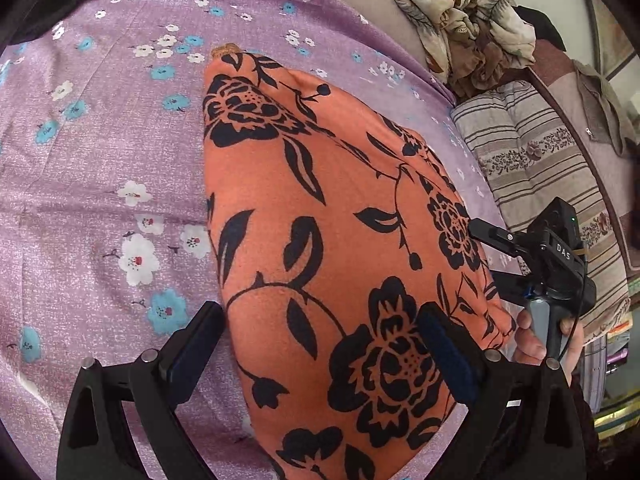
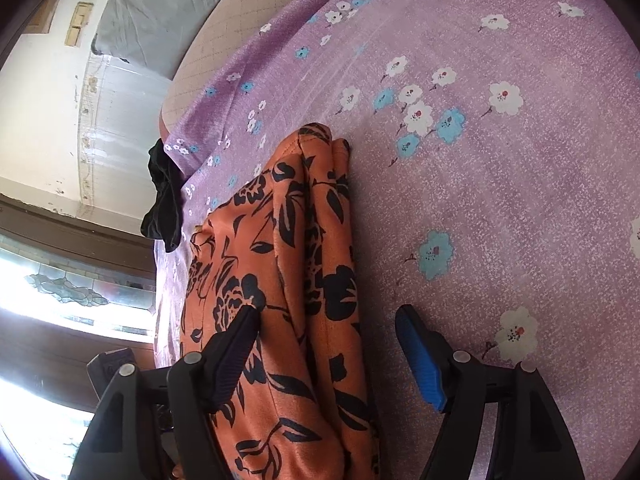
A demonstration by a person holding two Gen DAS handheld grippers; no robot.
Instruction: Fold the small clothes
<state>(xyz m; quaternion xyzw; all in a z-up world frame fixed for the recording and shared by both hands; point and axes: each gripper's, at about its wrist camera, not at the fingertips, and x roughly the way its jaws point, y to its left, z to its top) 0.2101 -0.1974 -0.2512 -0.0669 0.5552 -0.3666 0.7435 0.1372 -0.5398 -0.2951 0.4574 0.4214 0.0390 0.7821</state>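
An orange garment with black flowers (image 1: 320, 208) lies folded into a long strip on the purple flowered bedsheet (image 1: 100, 168). My left gripper (image 1: 320, 312) stands open over its near end, one finger at the strip's left edge and the other finger resting on the cloth. In this view my right gripper (image 1: 480, 232), held by a hand (image 1: 534, 344), points at the strip's right edge. In the right wrist view the orange garment (image 2: 320, 248) runs between the wide-apart jaws of my right gripper (image 2: 328, 312). Its dark finger (image 2: 236, 356) lies on the cloth and its blue pad (image 2: 420, 364) is over bare sheet.
A crumpled beige flowered cloth (image 1: 464, 12) lies at the far right of the bed, beside a striped cushion (image 1: 532, 160). A black cloth (image 2: 164, 200) hangs at the bed's edge, close to the garment's far end. A bright window (image 2: 60, 300) is beyond that edge.
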